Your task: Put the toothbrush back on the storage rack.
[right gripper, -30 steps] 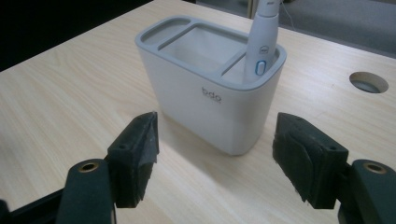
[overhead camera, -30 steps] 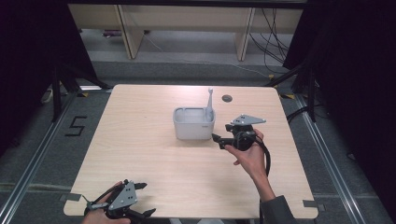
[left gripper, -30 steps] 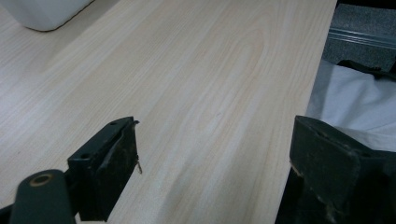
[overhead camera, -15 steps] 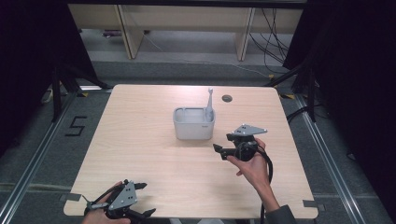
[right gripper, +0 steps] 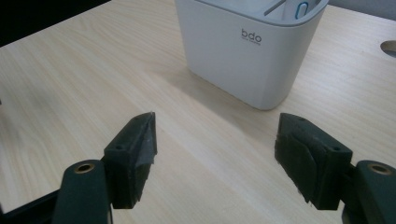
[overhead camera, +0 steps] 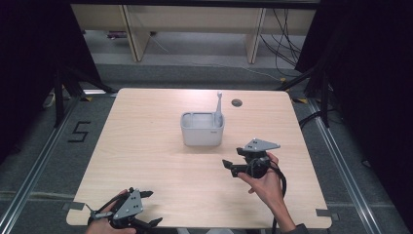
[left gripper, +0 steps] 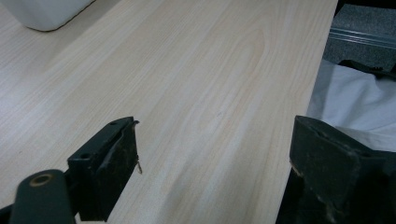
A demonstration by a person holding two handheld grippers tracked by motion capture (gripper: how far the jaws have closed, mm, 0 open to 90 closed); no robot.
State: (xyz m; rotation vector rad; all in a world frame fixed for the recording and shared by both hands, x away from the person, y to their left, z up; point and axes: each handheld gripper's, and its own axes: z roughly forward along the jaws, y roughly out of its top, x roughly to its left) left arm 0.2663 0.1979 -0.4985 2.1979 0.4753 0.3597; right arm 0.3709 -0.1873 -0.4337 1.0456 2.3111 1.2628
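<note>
A white container (overhead camera: 202, 129) marked "bdo" (right gripper: 247, 51) stands at the middle of the wooden table (overhead camera: 146, 146). A slim white tool with a small head (overhead camera: 219, 105) stands upright in its right end. My right gripper (overhead camera: 232, 164) is held in a hand in front and to the right of the container, pointing left, apart from it. In the right gripper view its jaws (right gripper: 215, 149) stand open, have just been opening, and hold nothing. My left gripper (overhead camera: 152, 208) rests at the table's near left edge, open and empty (left gripper: 215, 158).
A round hole (overhead camera: 236, 103) lies in the table behind the container. A corner of the container (left gripper: 42, 11) shows far off in the left gripper view, and white cloth (left gripper: 355, 102) lies past the table edge. Dark floor and rails surround the table.
My right gripper has drawn back from the container toward the table's near side, and its jaws stand a little wider. The left gripper has kept still.
</note>
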